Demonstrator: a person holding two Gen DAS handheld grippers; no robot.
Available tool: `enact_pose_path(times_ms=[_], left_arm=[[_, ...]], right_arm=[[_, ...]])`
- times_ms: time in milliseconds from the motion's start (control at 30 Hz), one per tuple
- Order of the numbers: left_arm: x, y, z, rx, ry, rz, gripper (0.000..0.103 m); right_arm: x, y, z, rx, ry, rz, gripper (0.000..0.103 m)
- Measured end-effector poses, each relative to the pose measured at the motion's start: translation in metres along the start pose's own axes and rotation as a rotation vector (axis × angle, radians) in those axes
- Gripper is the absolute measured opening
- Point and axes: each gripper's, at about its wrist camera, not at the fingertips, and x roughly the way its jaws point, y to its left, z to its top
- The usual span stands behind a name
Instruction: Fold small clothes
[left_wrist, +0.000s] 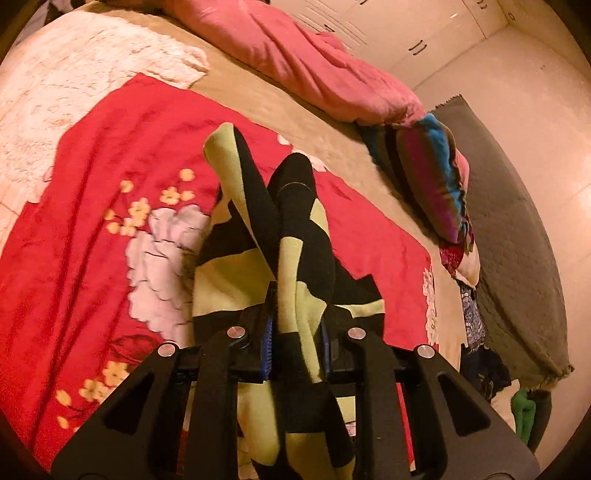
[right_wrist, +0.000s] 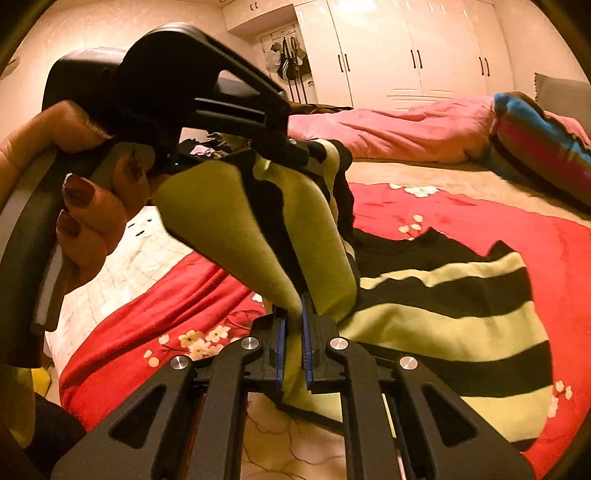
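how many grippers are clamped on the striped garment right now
2. The left gripper pinches a bunched fold of the black and green striped garment above the red floral blanket; the right gripper grips another edge nearby.

Black-and-lime striped garment (right_wrist: 443, 295), partly lifted and bunched, trailing onto red blanket (right_wrist: 480, 221)

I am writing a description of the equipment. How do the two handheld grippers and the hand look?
Both grippers, left and right, are matte black plastic with triangular cut-outs, silver round bolts and blue ribbed pads on the fingers. The hand has dark red nail polish; no sleeve is visible.
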Motion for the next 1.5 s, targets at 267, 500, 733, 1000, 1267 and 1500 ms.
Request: enact_pose_path(times_ms=[267,500,733,1000,1267,1500], left_arm=[[0.019,-0.033,-0.022,0.073,0.022,0.010,0.012],[0.043,-0.054,-0.044,0.112,0.048,-0.016,0.012],[0.068,-0.072,-0.071,0.125,0.107,-0.047,0.012],[0.064,-0.087,-0.096,0.212,0.149,-0.111,0.019],[0.027,-0.038,-0.102,0.180,0.033,0.070,0.037],[0.008,-0.020,-0.110,0.246,-0.032,0.212,0.048]], right_arm=[[-0.024,-0.016,-0.017,0.021,0.001,-0.025,0.007],[-0.031,-0.034,-0.033,0.052,0.022,-0.052,0.007],[-0.035,-0.052,-0.048,0.080,0.050,-0.077,0.007],[-0.043,-0.073,-0.062,0.153,0.081,-0.102,0.008],[-0.060,-0.095,-0.083,0.266,0.116,-0.099,0.013],[-0.087,-0.104,-0.072,0.309,0.069,-0.089,0.026]])
